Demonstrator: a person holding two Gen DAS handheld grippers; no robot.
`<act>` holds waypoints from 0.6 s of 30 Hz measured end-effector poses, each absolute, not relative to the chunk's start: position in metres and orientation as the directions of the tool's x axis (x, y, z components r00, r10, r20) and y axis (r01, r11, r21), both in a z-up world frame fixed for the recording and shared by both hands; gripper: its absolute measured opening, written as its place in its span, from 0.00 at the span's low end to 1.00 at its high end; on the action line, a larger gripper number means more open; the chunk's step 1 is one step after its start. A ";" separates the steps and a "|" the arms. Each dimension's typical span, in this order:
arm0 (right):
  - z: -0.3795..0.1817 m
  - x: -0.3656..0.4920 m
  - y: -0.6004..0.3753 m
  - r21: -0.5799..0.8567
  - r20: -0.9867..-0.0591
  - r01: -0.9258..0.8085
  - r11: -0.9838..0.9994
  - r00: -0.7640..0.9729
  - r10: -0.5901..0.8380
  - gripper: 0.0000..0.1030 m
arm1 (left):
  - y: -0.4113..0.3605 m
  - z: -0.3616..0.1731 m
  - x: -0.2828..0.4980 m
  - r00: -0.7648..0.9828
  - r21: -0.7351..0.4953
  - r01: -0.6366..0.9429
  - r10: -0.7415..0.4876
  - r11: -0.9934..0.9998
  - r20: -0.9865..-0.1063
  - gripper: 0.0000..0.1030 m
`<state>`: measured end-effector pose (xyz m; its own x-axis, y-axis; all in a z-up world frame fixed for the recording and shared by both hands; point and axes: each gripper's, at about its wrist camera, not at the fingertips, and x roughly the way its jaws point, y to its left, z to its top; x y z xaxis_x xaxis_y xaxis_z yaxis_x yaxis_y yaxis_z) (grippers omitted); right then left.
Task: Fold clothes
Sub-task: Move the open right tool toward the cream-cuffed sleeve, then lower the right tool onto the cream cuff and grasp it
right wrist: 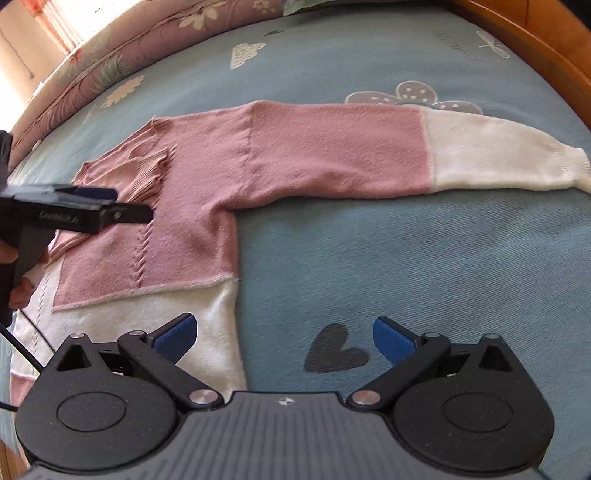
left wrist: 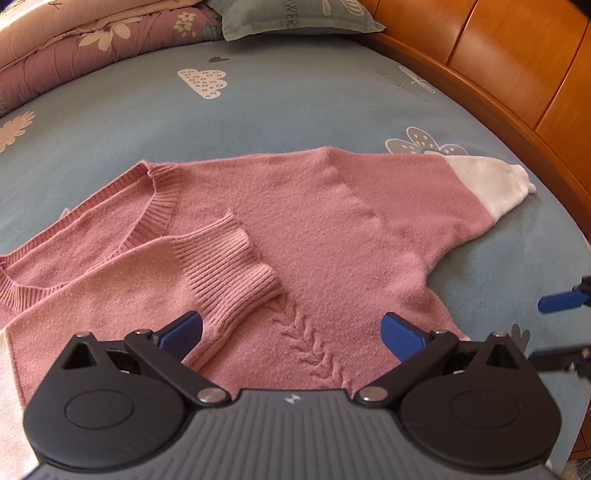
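Note:
A pink knit sweater [left wrist: 303, 221] with white hem and cuffs lies flat on the bed. One sleeve is folded across the chest, its ribbed cuff [left wrist: 229, 266] resting near the braided seam. The other sleeve [right wrist: 351, 147] stretches out to the right and ends in a white cuff [right wrist: 517, 155]. My left gripper [left wrist: 291, 332] hovers open over the sweater's front, just behind the folded cuff, holding nothing. My right gripper [right wrist: 284, 339] stands open above the sheet beside the white hem [right wrist: 155, 317], empty. The left gripper [right wrist: 103, 206] also shows side-on at the left of the right wrist view.
The bed has a blue patterned sheet [left wrist: 295, 103]. A folded floral quilt [left wrist: 74, 40] and a grey pillow [left wrist: 295, 18] lie at the far side. A wooden headboard [left wrist: 498, 55] curves along the right. A hand [right wrist: 14, 273] grips the left tool's handle.

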<state>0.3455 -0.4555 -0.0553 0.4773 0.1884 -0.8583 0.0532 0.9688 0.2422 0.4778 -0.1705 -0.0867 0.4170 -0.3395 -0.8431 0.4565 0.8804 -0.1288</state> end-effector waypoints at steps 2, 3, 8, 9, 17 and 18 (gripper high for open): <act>-0.056 0.354 -0.478 0.210 -0.847 0.081 0.974 0.513 0.140 1.00 | -0.169 -0.087 0.473 0.415 -0.121 0.450 -0.328 0.885 -0.849 0.99; -0.058 0.359 -0.489 0.192 -0.843 0.091 0.977 0.525 0.116 1.00 | -0.168 -0.088 0.470 0.415 -0.119 0.447 -0.324 0.887 -0.850 0.99; -0.071 0.381 -0.538 0.138 -0.822 0.139 0.981 0.568 0.035 1.00 | -0.172 -0.090 0.463 0.407 -0.130 0.420 -0.315 0.898 -0.858 0.99; -0.075 0.385 -0.546 0.138 -0.817 0.146 0.980 0.575 0.029 1.00 | -0.175 -0.090 0.463 0.407 -0.132 0.418 -0.315 0.899 -0.857 0.99; -0.098 0.399 -0.574 0.145 -0.790 0.183 0.972 0.613 0.003 1.00 | -0.197 -0.088 0.468 0.414 -0.139 0.425 -0.328 0.894 -0.849 0.99; -0.099 0.399 -0.573 0.138 -0.782 0.182 0.974 0.623 -0.006 1.00 | -0.199 -0.088 0.469 0.413 -0.140 0.426 -0.329 0.894 -0.849 0.99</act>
